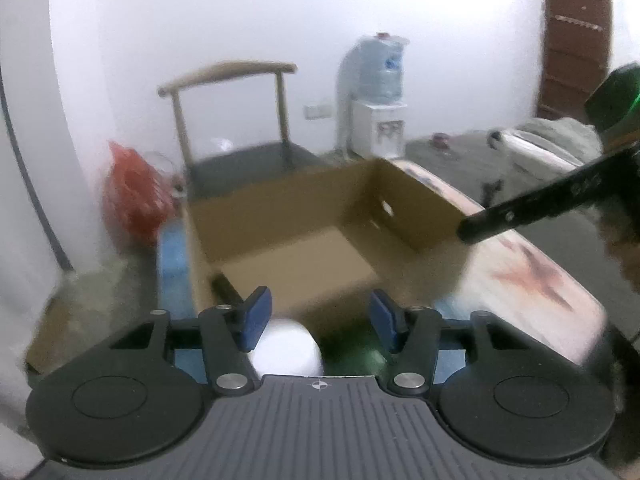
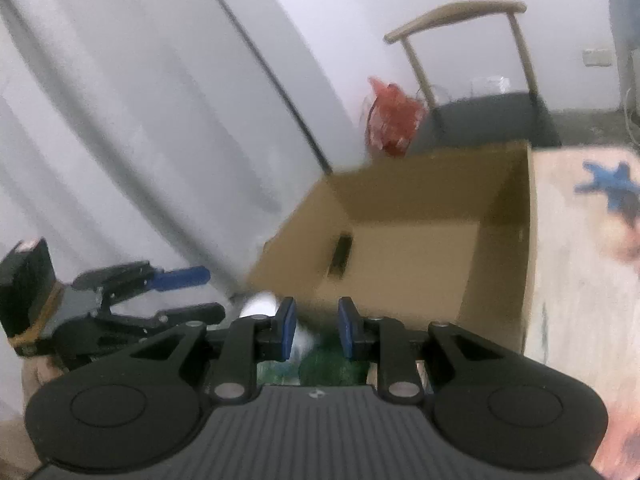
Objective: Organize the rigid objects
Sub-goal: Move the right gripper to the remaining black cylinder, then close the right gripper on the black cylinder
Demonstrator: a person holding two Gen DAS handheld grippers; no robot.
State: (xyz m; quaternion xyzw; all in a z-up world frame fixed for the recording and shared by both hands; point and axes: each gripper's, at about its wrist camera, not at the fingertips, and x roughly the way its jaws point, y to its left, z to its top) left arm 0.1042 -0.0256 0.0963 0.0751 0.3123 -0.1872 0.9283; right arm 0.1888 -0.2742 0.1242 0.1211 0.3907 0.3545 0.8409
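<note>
Open cardboard box [image 1: 320,236] at centre of both views, top uncovered, brown floor bare inside, nothing visible within; oval hand-hole cut in one side wall. Standing on a patterned table [image 1: 532,276] whose printed top runs clear to the right of the box as far as its rounded edge. Behind the box, a wooden-backed chair [image 1: 236,120] with dark seat; left of the box, a red plastic bag [image 1: 132,192]; farther back to the right of the box, a water dispenser [image 1: 378,92] against the white wall.

Left gripper [image 1: 316,316] just short of the near wall of the box, blue pads parted moderately, nothing between them. Below it, in front of the box, a white round object [image 1: 288,350] and a dark green object [image 1: 356,356], both blurred, kind unclear.

Right gripper [image 2: 316,326] also at the near side of the box, pads drawn narrow with a slim gap, gripping nothing visible.
</note>
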